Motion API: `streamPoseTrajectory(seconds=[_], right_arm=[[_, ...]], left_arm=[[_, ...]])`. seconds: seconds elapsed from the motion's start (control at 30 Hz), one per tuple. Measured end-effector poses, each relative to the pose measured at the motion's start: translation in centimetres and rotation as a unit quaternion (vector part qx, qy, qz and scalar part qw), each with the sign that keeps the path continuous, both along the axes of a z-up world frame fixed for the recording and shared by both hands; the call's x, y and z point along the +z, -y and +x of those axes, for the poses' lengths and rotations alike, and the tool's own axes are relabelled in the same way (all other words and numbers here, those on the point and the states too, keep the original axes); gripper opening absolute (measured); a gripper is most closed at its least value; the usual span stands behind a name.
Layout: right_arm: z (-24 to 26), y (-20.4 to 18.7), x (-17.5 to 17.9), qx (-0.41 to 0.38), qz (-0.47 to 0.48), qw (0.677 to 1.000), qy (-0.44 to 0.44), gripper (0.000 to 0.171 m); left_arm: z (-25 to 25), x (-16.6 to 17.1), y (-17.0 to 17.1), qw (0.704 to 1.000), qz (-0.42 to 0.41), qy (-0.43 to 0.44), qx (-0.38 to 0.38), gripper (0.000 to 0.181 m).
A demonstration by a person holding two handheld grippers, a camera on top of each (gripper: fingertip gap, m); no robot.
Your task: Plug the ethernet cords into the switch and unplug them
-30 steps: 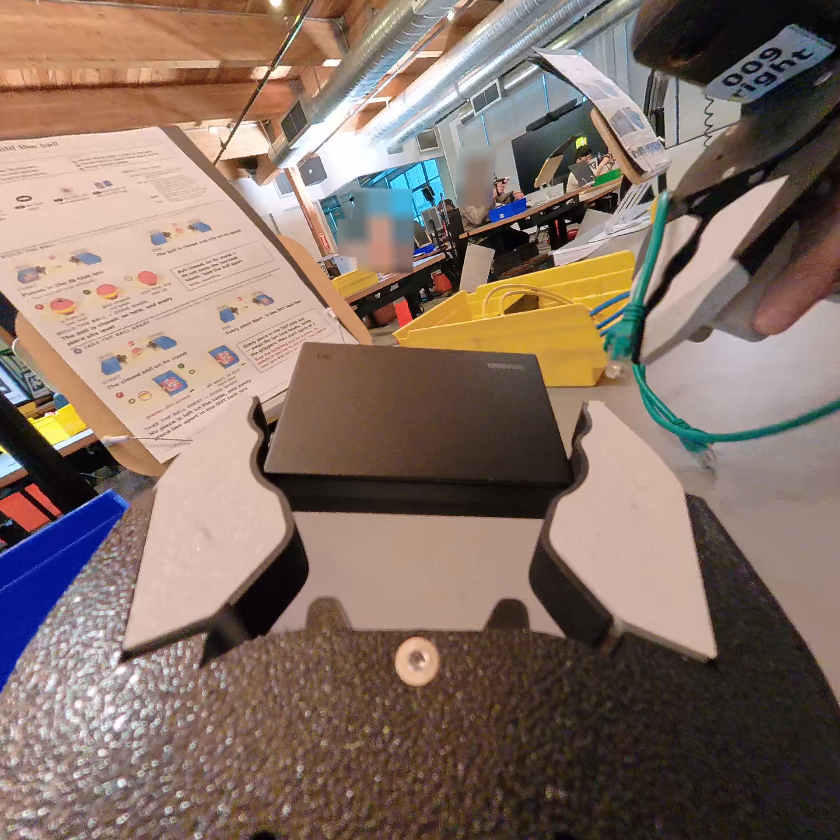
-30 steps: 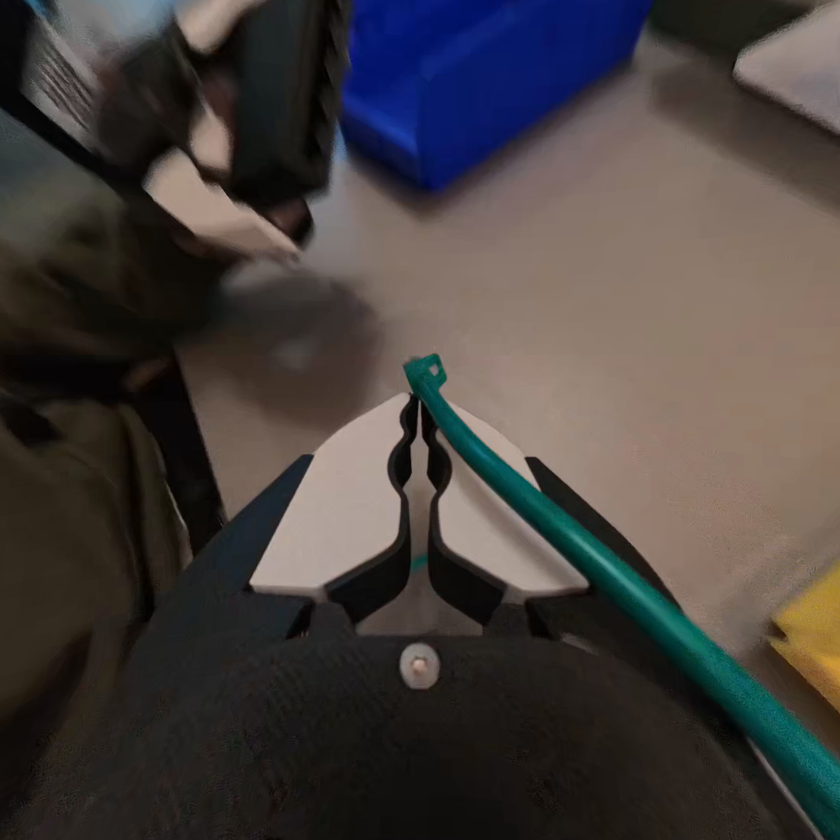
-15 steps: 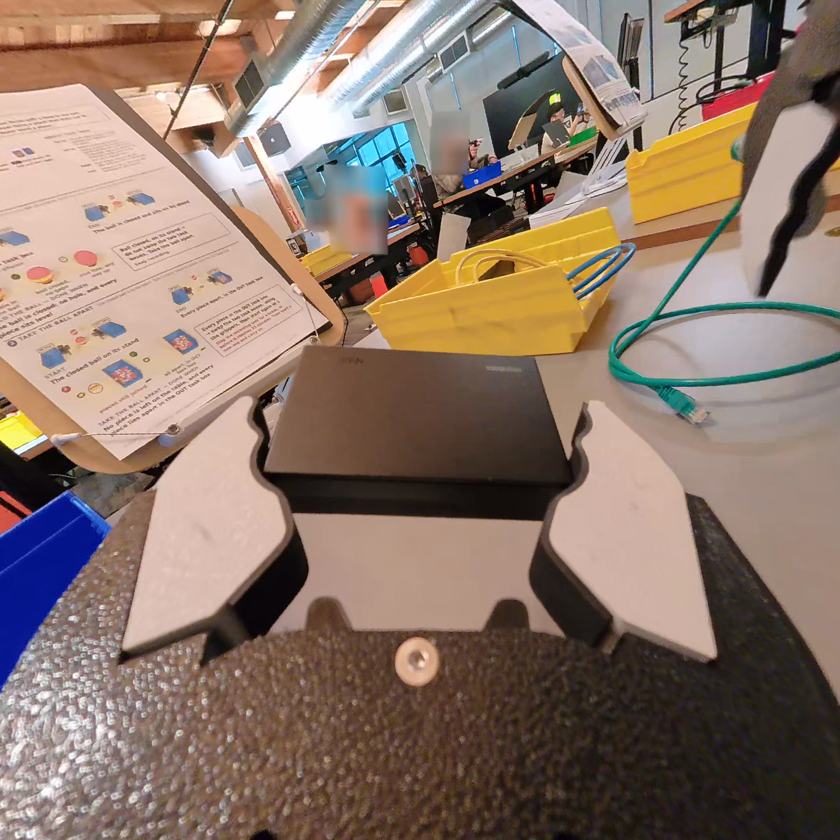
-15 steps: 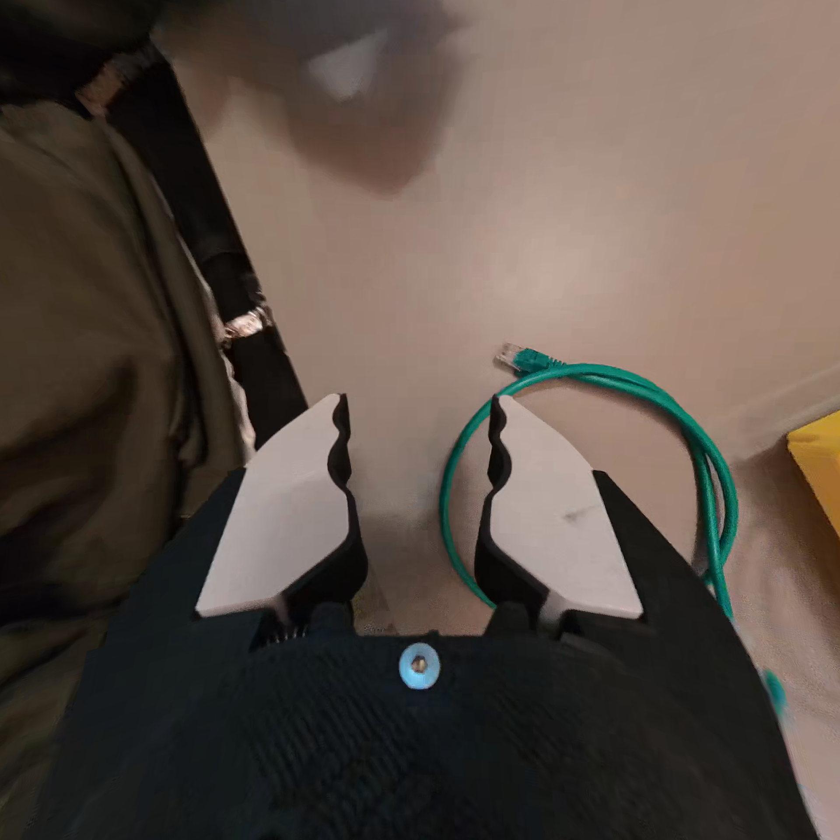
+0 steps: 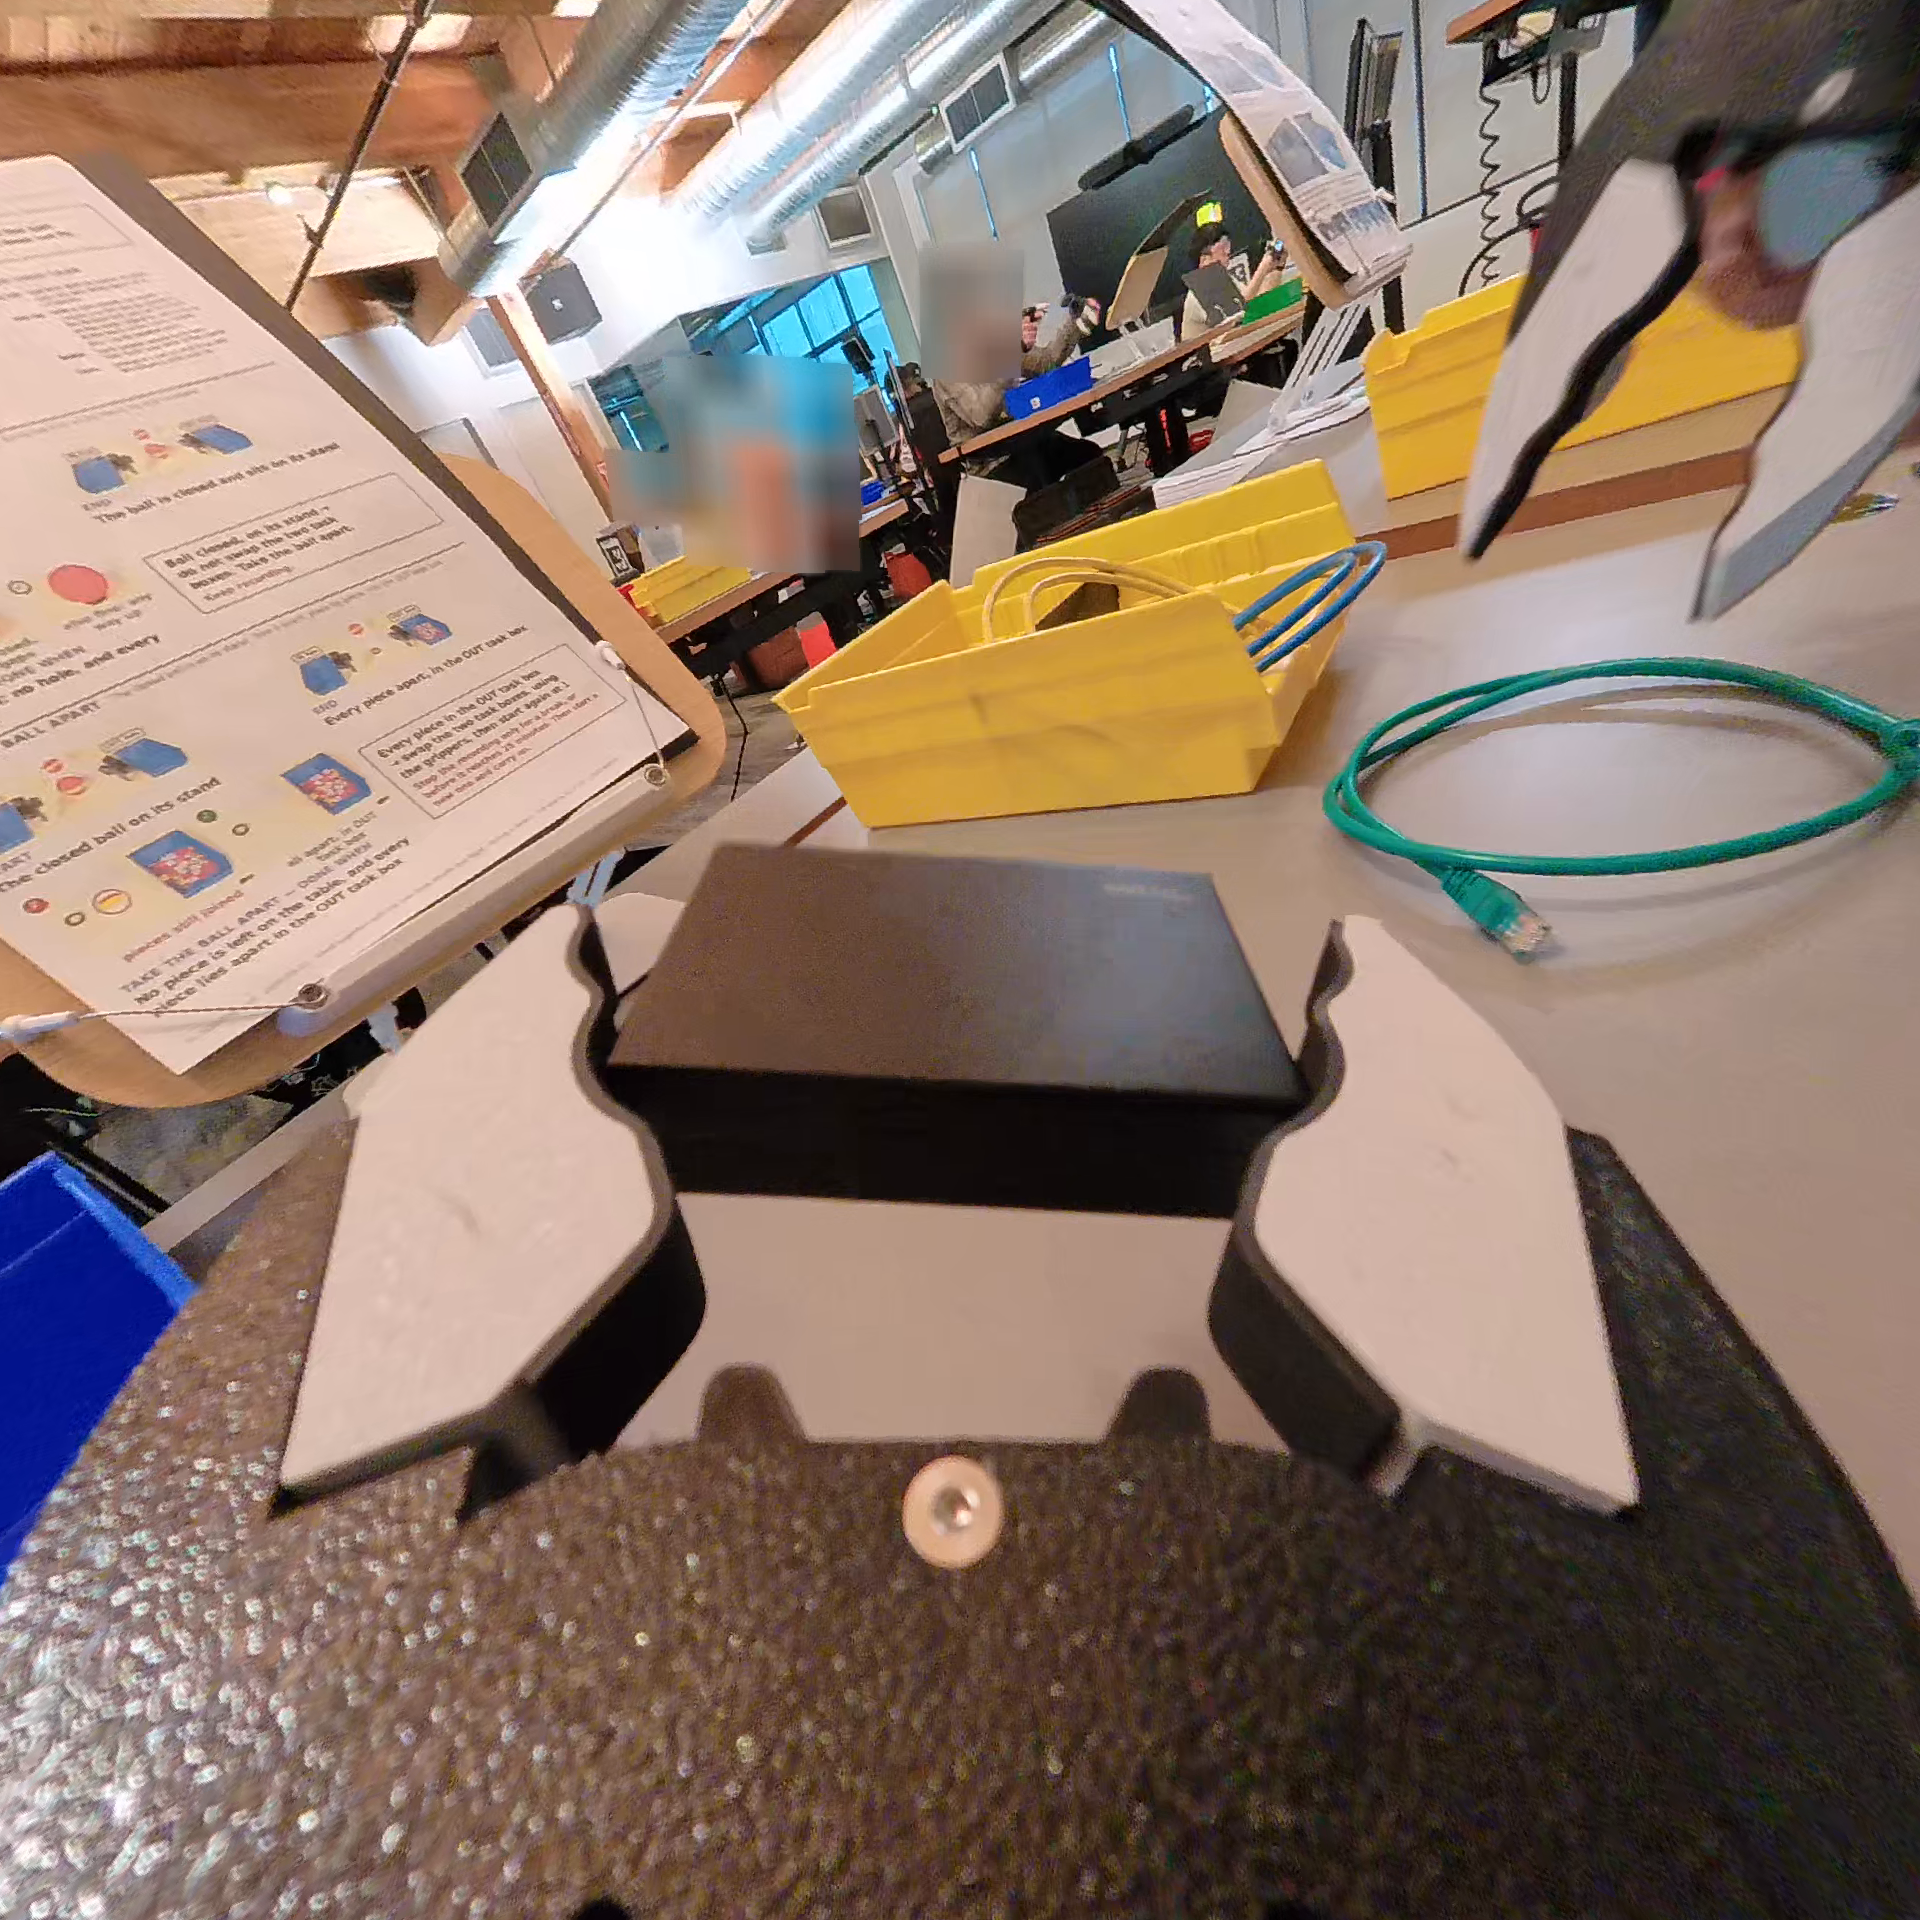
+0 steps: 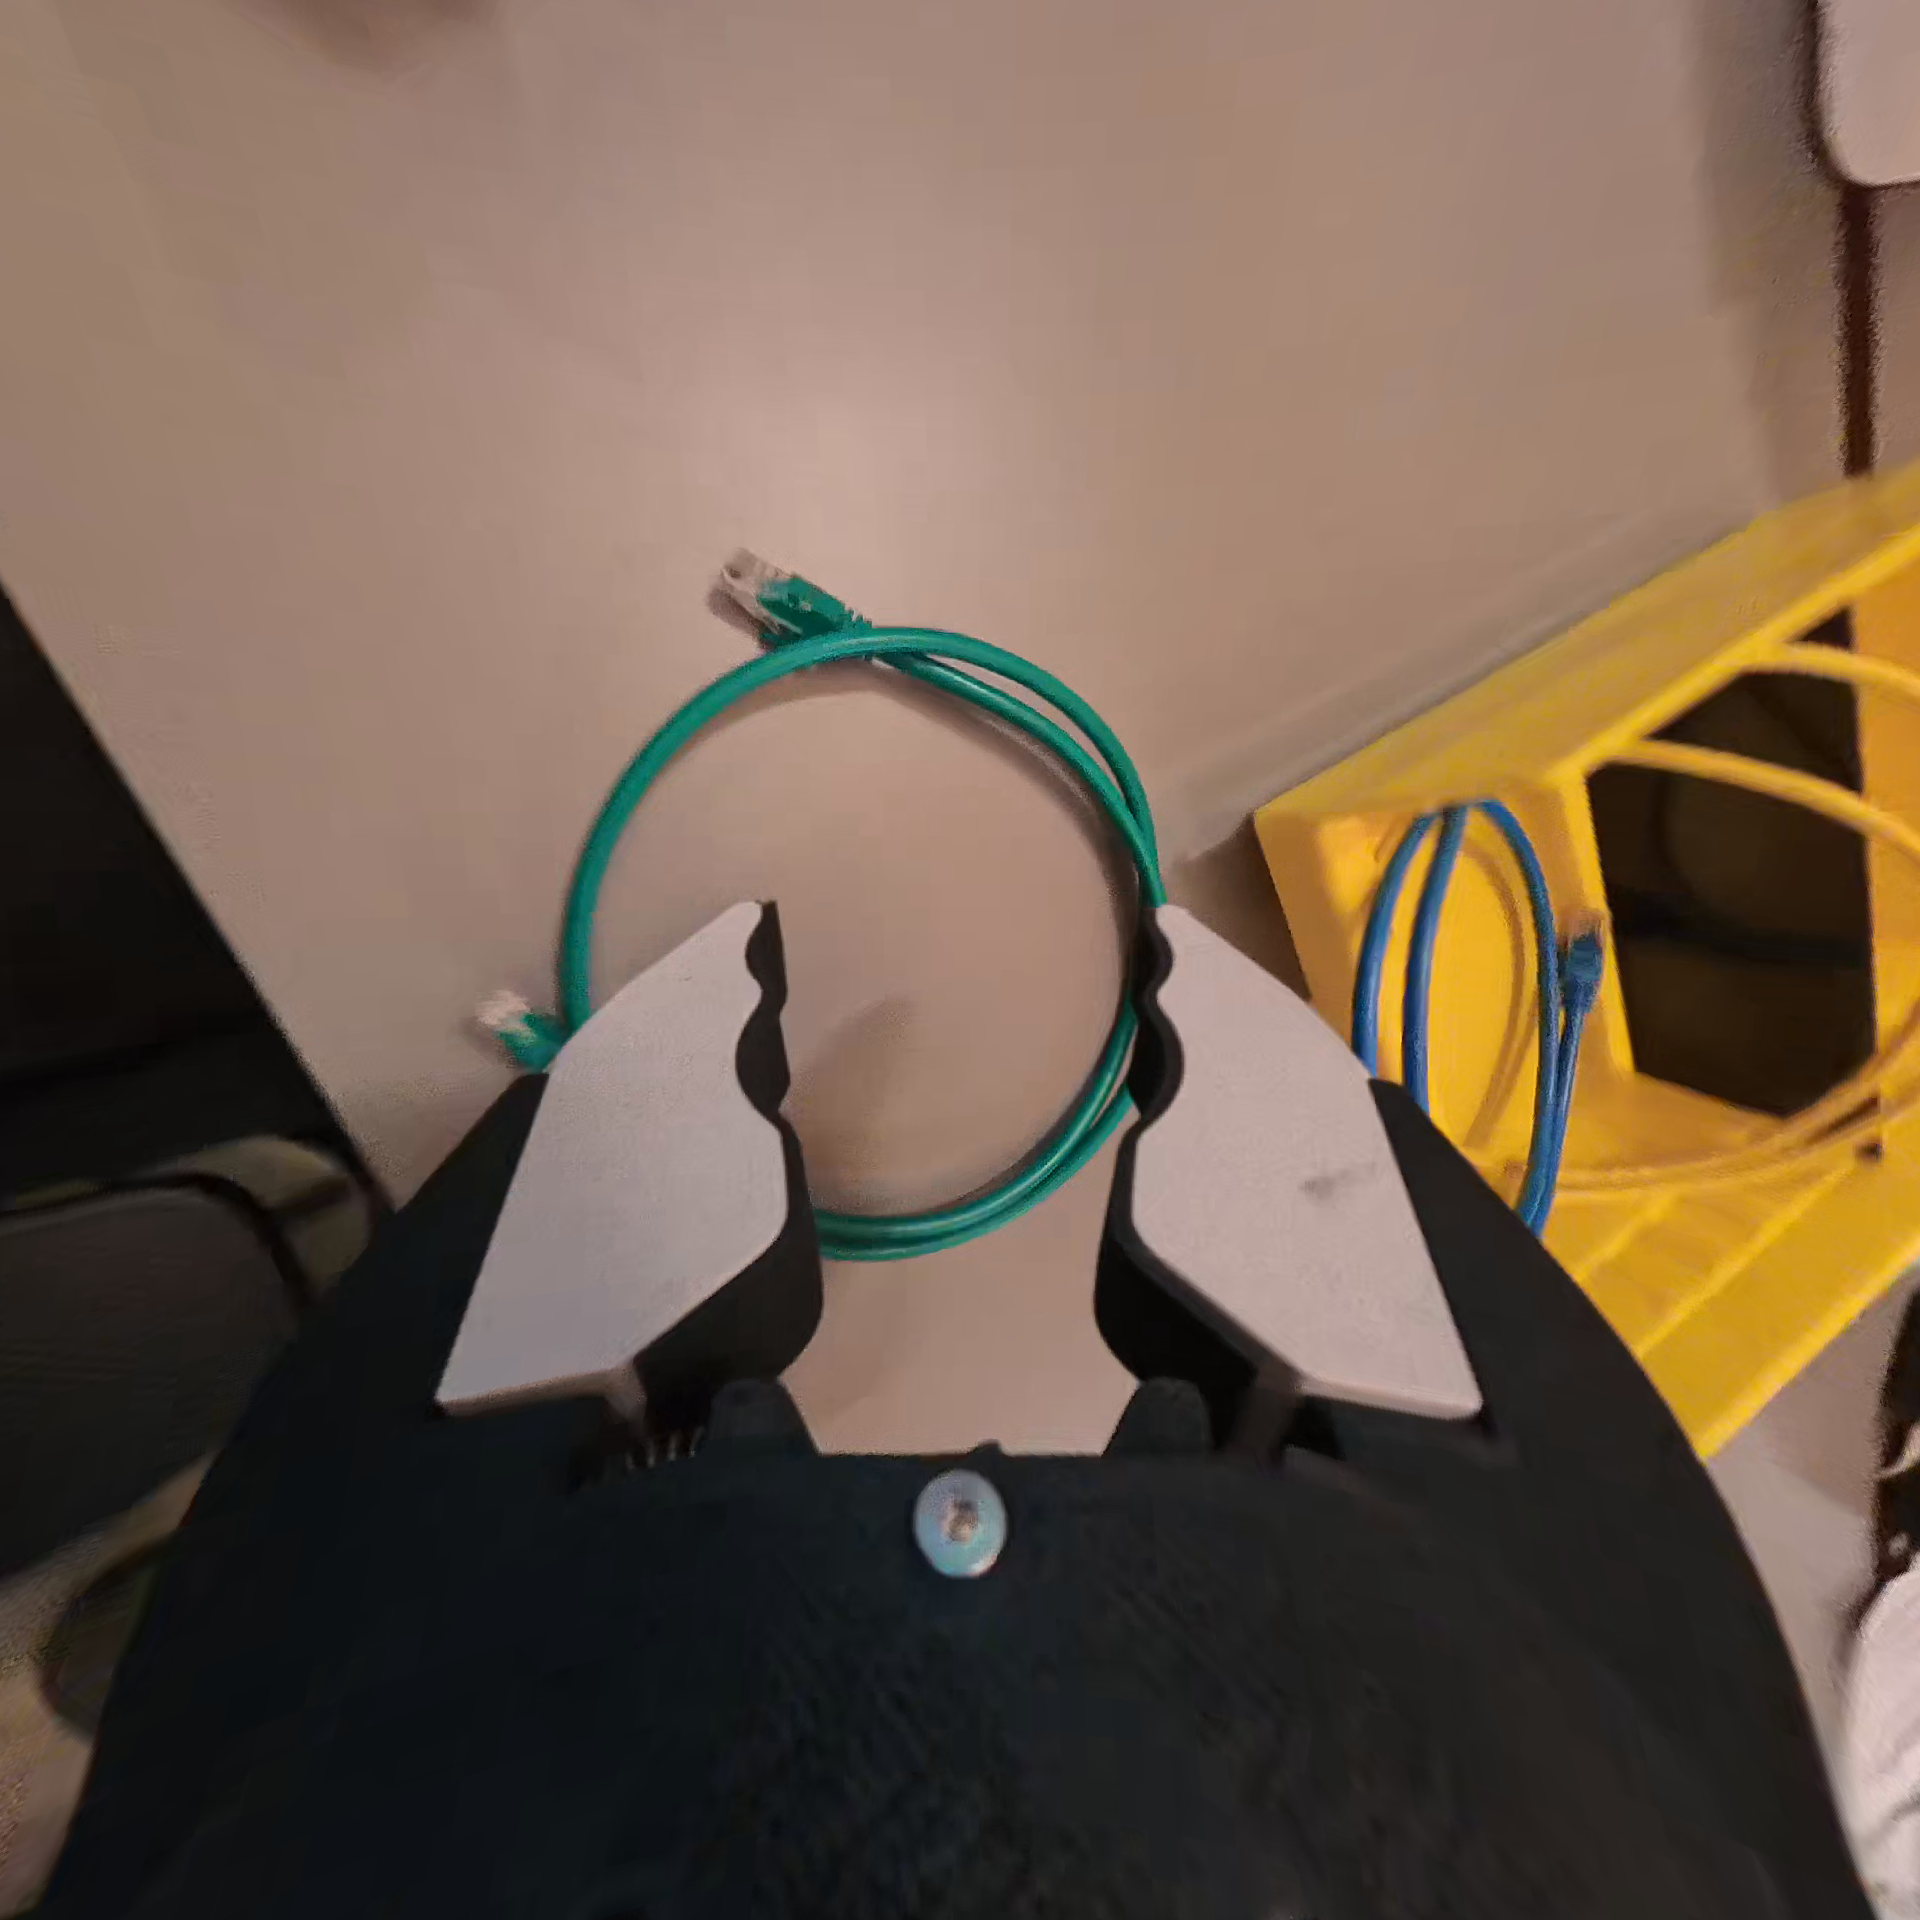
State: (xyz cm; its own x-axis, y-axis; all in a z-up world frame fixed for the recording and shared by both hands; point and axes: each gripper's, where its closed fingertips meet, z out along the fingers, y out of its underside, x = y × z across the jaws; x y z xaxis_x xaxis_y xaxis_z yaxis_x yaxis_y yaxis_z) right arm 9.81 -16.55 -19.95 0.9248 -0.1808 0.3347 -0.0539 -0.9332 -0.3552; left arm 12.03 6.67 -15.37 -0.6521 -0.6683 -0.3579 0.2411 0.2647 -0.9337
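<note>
My left gripper (image 5: 961, 925) is shut on the black switch (image 5: 935, 997), with a finger against each of its sides, just above the grey table (image 5: 1662, 1039). The green ethernet cord (image 5: 1558, 862) lies coiled on the table to the right of it, one plug (image 5: 1496, 920) pointing near. My right gripper (image 6: 961, 914) is open and empty and hovers over that coil (image 6: 644, 790). It also shows at the upper right of the left wrist view (image 5: 1590, 577). The cord's two plugs (image 6: 779, 597) (image 6: 509, 1023) lie free.
A yellow bin (image 5: 1039, 717) behind the switch holds a blue cord (image 6: 1444, 935) and a pale yellow cord (image 6: 1714, 1143). An instruction board (image 5: 260, 623) leans at the left. A blue bin (image 5: 62, 1299) sits at the lower left by the table's edge. The plug (image 5: 1496, 920) lies around 10 centimetres away from my right fingertips. It is also in sight in the right wrist view (image 6: 779, 602).
My right gripper has opened and let go of the green cord, which now lies coiled on the table. The gripper has moved over the coil. My left gripper still holds the switch.
</note>
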Motion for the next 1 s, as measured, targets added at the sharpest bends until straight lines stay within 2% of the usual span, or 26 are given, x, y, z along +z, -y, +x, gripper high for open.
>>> streamPoseTrajectory(seconds=[0.03,0.17,0.23,0.3,0.43,0.53,0.73,0.87,1.0], right_arm=[[0.5,-0.2,-1.0,0.026,-0.027,0.999,-0.002,0.065],[2.5,-2.6,-3.4,0.162,-0.114,0.979,0.041,0.067],[2.4,-4.2,-3.9,0.208,-0.123,0.970,0.032,0.071],[2.0,-5.1,-4.8,0.238,-0.135,0.962,0.002,0.066],[2.1,-4.8,-7.1,0.265,-0.184,0.946,-0.033,0.050],[2.9,-4.6,-7.9,0.274,-0.206,0.939,-0.014,0.022],[3.1,-4.7,-8.0,0.247,-0.205,0.947,-0.015,0.006],[3.8,-5.2,-4.6,0.203,-0.136,0.970,0.003,0.005],[7.5,-2.4,3.0,0.092,-0.080,0.990,0.065,0.006]], left_arm=[[-0.1,-0.1,0.1,1.000,0.001,-0.002,-0.003,0.124],[-0.2,-0.8,0.7,1.000,0.014,-0.008,-0.013,0.123],[-0.3,-1.0,0.8,1.000,0.024,-0.002,-0.012,0.123],[-0.4,-1.1,1.0,1.000,0.022,-0.004,-0.017,0.122],[-0.8,-1.3,1.4,0.999,0.026,-0.020,-0.033,0.122],[-1.0,-2.2,1.6,0.996,0.062,-0.039,-0.048,0.122],[-1.1,-2.4,1.2,0.995,0.066,-0.050,-0.057,0.122],[-1.3,-1.3,1.0,0.996,0.065,-0.039,-0.053,0.122],[-1.5,-0.1,0.8,0.997,0.059,-0.028,-0.051,0.122]])
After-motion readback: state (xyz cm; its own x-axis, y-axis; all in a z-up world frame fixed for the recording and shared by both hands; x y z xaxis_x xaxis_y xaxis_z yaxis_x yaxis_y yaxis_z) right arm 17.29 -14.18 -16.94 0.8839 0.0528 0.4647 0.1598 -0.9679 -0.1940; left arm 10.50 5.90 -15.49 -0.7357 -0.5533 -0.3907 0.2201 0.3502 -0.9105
